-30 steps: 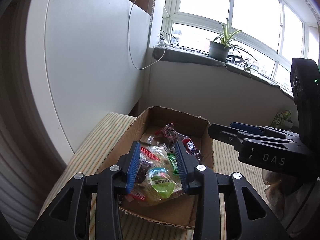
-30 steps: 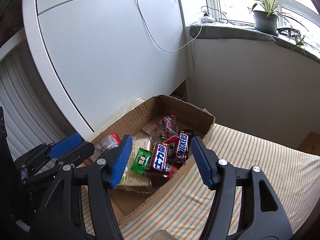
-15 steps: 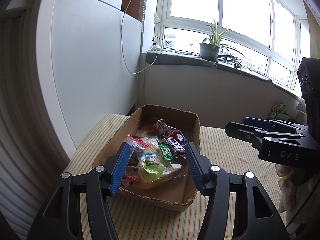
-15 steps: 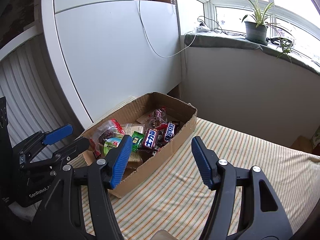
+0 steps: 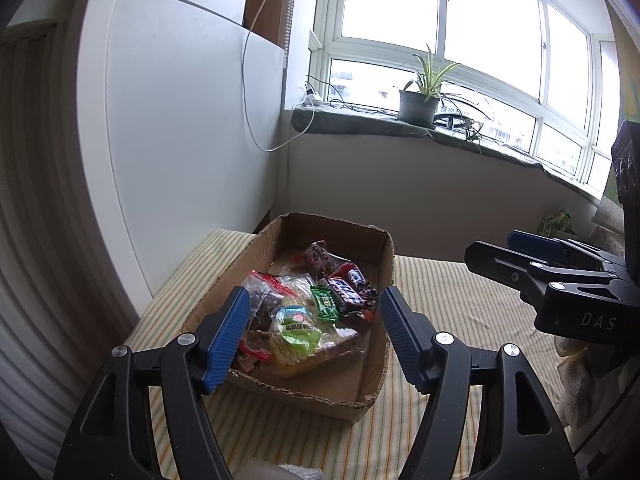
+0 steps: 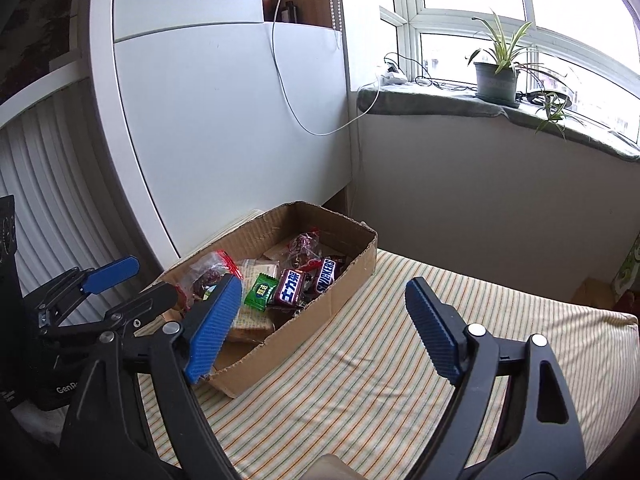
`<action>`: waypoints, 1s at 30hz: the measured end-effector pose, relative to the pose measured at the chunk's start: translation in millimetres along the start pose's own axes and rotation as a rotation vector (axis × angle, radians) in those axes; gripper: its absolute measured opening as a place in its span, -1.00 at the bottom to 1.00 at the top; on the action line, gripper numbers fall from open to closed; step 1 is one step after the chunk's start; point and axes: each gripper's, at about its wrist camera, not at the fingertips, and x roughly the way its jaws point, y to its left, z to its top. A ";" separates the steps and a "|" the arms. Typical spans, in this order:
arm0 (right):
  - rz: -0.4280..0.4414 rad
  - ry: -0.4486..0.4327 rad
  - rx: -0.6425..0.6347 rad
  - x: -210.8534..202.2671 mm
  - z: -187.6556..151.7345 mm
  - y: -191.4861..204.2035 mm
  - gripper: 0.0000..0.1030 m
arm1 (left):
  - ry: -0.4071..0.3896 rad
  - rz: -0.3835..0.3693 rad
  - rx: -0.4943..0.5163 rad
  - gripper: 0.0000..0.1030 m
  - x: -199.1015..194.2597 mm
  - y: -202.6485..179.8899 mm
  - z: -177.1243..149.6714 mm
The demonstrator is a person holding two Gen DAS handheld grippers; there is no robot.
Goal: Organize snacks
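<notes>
A shallow cardboard box (image 5: pixel 382 264) sits on a striped cloth surface and holds several wrapped snacks: a green-labelled bag (image 5: pixel 298 330), a small green packet (image 5: pixel 326 304), dark Snickers bars (image 5: pixel 346 290) and a red-sealed clear bag (image 5: pixel 264 292). The box also shows in the right wrist view (image 6: pixel 356 268) with the Snickers bars (image 6: pixel 328 274). My left gripper (image 5: pixel 314 338) is open and empty, held above the box's near end. My right gripper (image 6: pixel 322 334) is open and empty, to the right of the box.
A white cabinet (image 6: pixel 224 128) stands behind the box on the left. A low wall carries a windowsill with a potted plant (image 5: pixel 420 100) and cables. The striped cloth (image 6: pixel 380 368) stretches right of the box. A green package (image 5: pixel 554 222) lies far right.
Both grippers have pulled back and up from the box. The left gripper's jaws have widened, leaving the green-labelled bag in the box. The right gripper has shifted right.
</notes>
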 end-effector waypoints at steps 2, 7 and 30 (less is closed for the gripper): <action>-0.021 -0.003 -0.012 1.1 -0.9 0.5 0.77 | 0.002 -0.002 -0.002 0.31 -0.2 0.3 -0.4; -0.032 0.011 -0.015 5.4 -2.9 -0.5 0.77 | 0.004 0.009 -0.007 0.31 -0.6 1.0 -0.4; -0.054 0.013 -0.008 6.2 -5.4 -8.4 0.77 | 0.002 0.040 -0.009 0.57 0.9 2.0 -0.8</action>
